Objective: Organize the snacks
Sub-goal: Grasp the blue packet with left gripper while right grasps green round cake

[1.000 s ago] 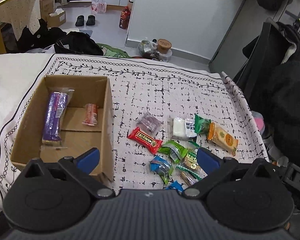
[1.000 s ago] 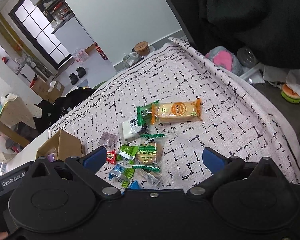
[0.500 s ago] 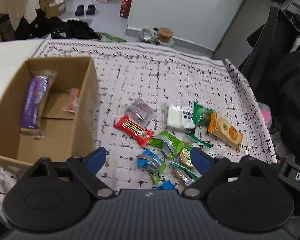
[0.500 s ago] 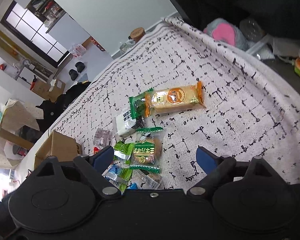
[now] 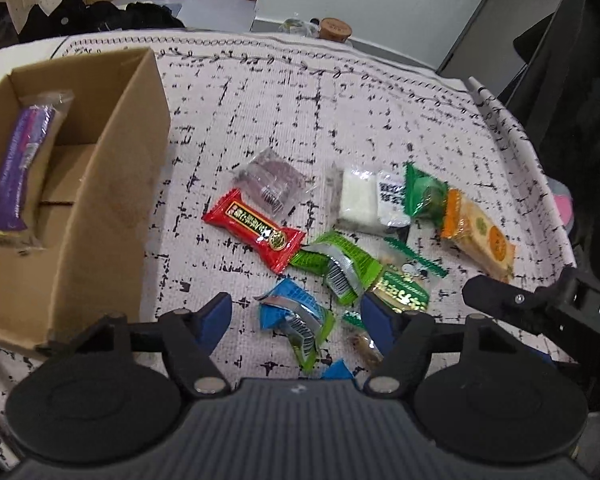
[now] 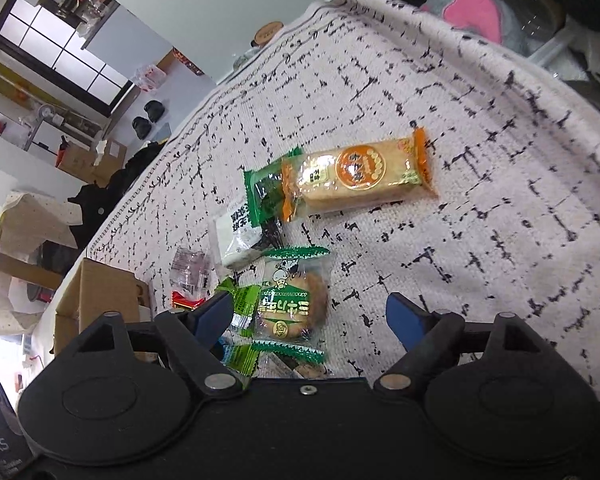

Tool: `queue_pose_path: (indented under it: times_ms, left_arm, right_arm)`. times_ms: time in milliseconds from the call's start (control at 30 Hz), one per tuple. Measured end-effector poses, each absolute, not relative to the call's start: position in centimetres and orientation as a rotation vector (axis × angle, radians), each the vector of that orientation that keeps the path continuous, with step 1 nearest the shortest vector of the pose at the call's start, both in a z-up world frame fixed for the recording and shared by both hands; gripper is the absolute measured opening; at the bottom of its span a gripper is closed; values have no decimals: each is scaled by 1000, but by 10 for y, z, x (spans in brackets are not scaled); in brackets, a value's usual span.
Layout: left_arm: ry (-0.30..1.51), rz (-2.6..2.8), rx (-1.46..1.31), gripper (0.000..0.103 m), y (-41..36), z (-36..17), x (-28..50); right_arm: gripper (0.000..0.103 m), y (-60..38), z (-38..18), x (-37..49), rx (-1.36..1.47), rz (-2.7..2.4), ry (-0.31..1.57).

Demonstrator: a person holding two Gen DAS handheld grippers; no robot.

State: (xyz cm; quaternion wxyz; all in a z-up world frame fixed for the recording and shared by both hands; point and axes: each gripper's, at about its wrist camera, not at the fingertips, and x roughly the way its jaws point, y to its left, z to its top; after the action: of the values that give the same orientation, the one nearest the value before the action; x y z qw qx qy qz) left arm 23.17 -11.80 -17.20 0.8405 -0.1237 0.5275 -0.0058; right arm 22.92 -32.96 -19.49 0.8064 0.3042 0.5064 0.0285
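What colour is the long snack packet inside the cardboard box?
Purple; the long snack packet in the cardboard box shows best in the left wrist view.

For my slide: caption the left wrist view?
Left gripper, jaws closing, over a blue snack packet beside the cardboard box.

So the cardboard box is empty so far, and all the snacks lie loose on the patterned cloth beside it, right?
Not quite. The cardboard box is not empty: the left wrist view shows a long purple packet already lying inside it. The rest holds: the other snacks, such as the red packet and the orange cracker pack, lie loose on the patterned cloth beside the box.
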Motion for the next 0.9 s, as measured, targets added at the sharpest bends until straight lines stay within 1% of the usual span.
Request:
queue_pose_path:
  times_ms: [167, 233, 267, 333, 467, 833, 900]
  left_arm:
    - [1140, -5, -283, 65, -116, -188, 238]
    - [1155, -2, -296, 56, -116, -194, 240]
    - [1166, -4, -306, 53, -115, -196, 241]
    - [1178, -6, -330, 38, -113, -200, 243]
    - [1159, -7, -349, 30, -111, -198, 243]
    - [1120, 19, -369, 29, -100, -192, 242]
    - [1120, 18, -375, 29, -99, -192, 242]
  right_arm:
    - [81, -324, -207, 240, 645, 59, 1115]
    - [80, -321, -211, 244, 639, 59, 1127]
    - [80, -319, -213, 246, 636, 60, 1132]
    - [80, -316, -215, 249, 623, 59, 1130]
    - [80, -306, -216, 253, 563, 57, 1126]
    - [79, -285, -217, 261, 389, 21, 1111]
    - [75, -276, -218, 263, 344, 0, 1108]
